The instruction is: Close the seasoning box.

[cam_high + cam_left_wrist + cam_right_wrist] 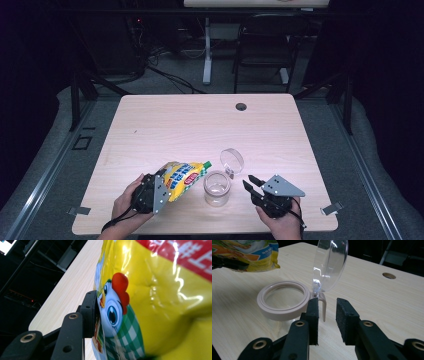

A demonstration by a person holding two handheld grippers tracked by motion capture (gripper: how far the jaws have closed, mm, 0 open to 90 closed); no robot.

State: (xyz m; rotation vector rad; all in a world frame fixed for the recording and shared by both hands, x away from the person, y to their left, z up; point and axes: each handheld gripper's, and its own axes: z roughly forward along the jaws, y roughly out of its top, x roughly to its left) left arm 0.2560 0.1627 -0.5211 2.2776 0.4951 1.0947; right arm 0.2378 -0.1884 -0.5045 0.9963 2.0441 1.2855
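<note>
Desk [165,125]: pale wood under both claws.
Pouch [184,178]: soft, glossy, slippery; pinched in the left claw [165,187], spout towards the jar.
Jar [217,188]: clear, rigid, light; just ahead-left of the right claw [327,315], lid [329,262] up.
Right claw: spread, holding nothing, by the hinge tab.

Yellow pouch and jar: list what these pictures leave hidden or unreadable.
- Pouch, left gripper view: its top and bottom run past the frame edges, and its far side hides the second jaw.
- Pouch print, high view: too small to read.
- Jar contents, high view: clear glass on pale wood, too small to tell.
- Jar body, right gripper view: hidden under its pink rim and behind the right tongs.
</note>
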